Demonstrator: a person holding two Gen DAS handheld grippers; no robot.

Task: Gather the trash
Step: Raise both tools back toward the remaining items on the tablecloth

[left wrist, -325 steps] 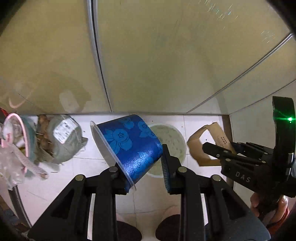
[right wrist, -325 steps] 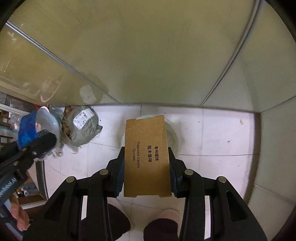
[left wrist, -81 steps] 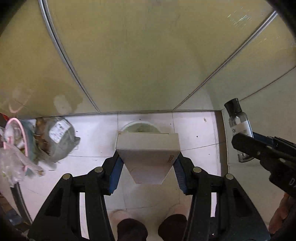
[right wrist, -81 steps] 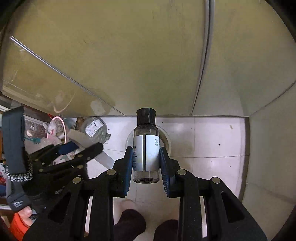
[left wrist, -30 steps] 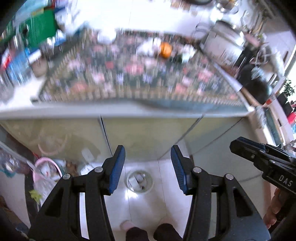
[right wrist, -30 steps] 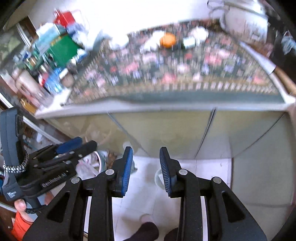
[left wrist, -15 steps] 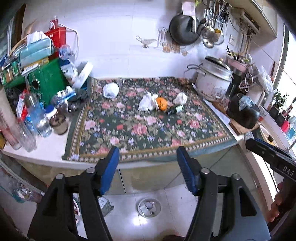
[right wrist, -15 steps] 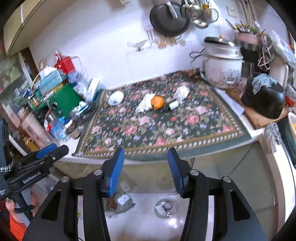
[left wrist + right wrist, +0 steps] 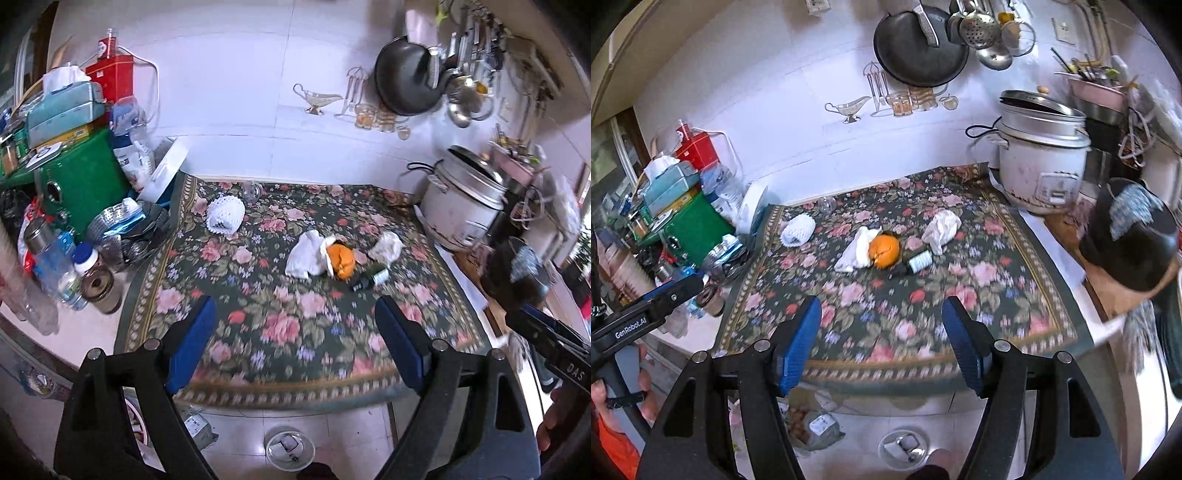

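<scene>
On the counter's floral mat (image 9: 295,317) lie an orange (image 9: 340,260), a white tissue (image 9: 306,254), a crumpled paper (image 9: 386,247), a small dark bottle (image 9: 371,278) and a white foam net (image 9: 225,218). The right wrist view shows the same orange (image 9: 884,251), bottle (image 9: 916,264) and paper (image 9: 942,225). My left gripper (image 9: 293,306) hangs over the mat's near edge, jaws opening, nothing between them. My right gripper (image 9: 881,306) hangs there too, jaws opening and empty. A round bin (image 9: 290,446) sits on the floor below.
A white rice cooker (image 9: 1041,166) stands at the back right, with a black pot (image 9: 1130,236) nearer. A green box (image 9: 77,184), bottles and jars crowd the counter's left end. A wok (image 9: 919,48) hangs on the wall. A grey bag (image 9: 823,424) lies on the floor.
Both grippers have risen from the floor bin to counter height, and the mat with its litter has come into view. Both pairs of jaws stand wider, with nothing in them.
</scene>
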